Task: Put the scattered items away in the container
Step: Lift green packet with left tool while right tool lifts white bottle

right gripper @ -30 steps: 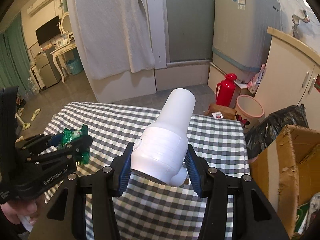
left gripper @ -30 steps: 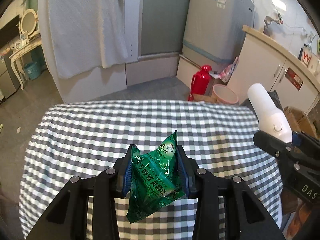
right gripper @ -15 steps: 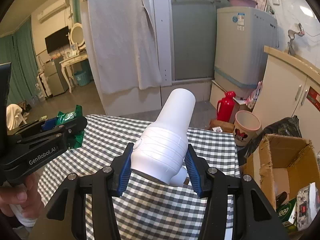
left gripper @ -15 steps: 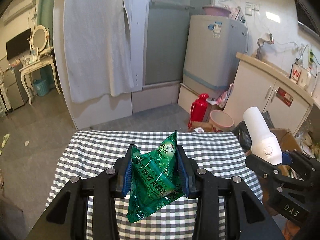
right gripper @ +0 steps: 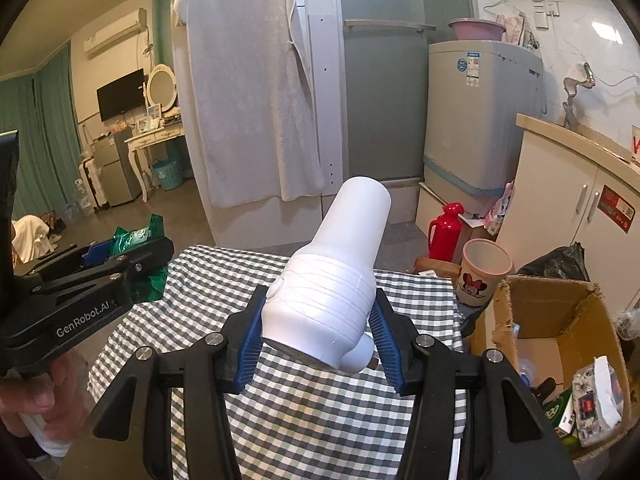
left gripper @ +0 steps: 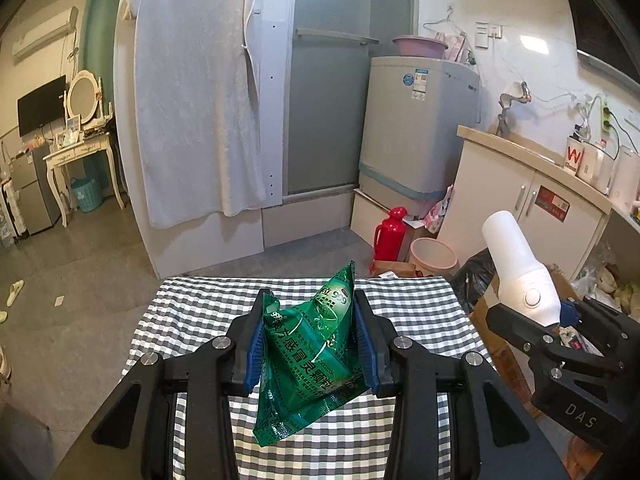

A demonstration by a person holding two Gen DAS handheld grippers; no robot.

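Note:
A green foil sachet [left gripper: 310,354] with white lettering is pinched upright in my left gripper [left gripper: 309,320], which is shut on it above the checked table [left gripper: 200,312]. My right gripper [right gripper: 318,316] is shut on a white hair dryer [right gripper: 332,292], its barrel pointing up and away. In the left wrist view the right gripper [left gripper: 532,322] with the hair dryer [left gripper: 518,268] hangs at the right. The right wrist view has the left gripper [right gripper: 124,254] with the sachet [right gripper: 138,236] at the left. An open cardboard box [right gripper: 560,312] with several packets inside stands right of the table.
On the floor past the table stand a red thermos [right gripper: 446,232], a pink bin [right gripper: 486,272] and a black bag [right gripper: 556,266]. A washing machine [right gripper: 484,120] and white cabinets [right gripper: 576,200] line the right wall. A person's hand [right gripper: 36,400] grips the left gripper's handle.
Both grippers have risen above the table with their loads still gripped. The table now looks smaller and lower, and the cardboard box has come into fuller view at the right.

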